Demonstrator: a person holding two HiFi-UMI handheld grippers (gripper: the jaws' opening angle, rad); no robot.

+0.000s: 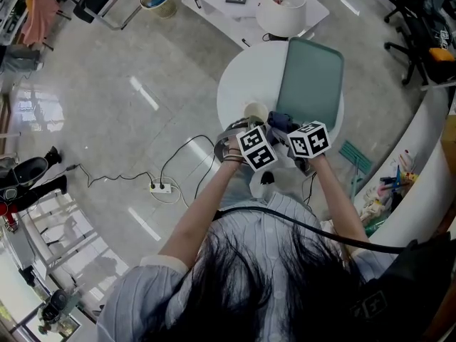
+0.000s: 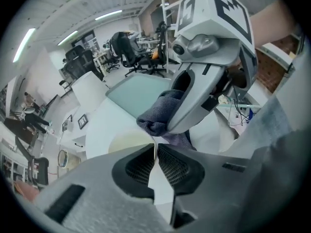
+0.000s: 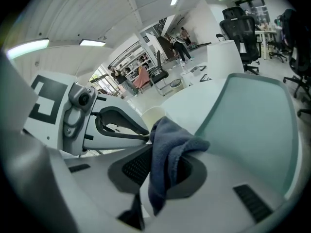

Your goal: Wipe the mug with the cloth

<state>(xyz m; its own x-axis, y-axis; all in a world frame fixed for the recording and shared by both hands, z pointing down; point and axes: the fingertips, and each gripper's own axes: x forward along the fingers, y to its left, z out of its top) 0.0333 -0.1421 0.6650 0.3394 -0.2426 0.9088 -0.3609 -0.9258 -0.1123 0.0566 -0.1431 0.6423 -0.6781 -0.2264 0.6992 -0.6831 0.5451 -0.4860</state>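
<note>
As fingers (image 2: 137, 168) of the left gripper (image 2: 155, 152) pinch shut on the cream ceramic mug (image 2: 124, 141), those of the right gripper (image 3: 163, 171) clamp the grey-blue terry cloth (image 3: 170, 144) beside it, wiping apparently barely begun.

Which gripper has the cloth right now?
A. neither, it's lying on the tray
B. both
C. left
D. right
D. In the right gripper view the cloth is pinched between the jaws of the right gripper and drapes over them. The left gripper has no cloth between its jaws.
</note>
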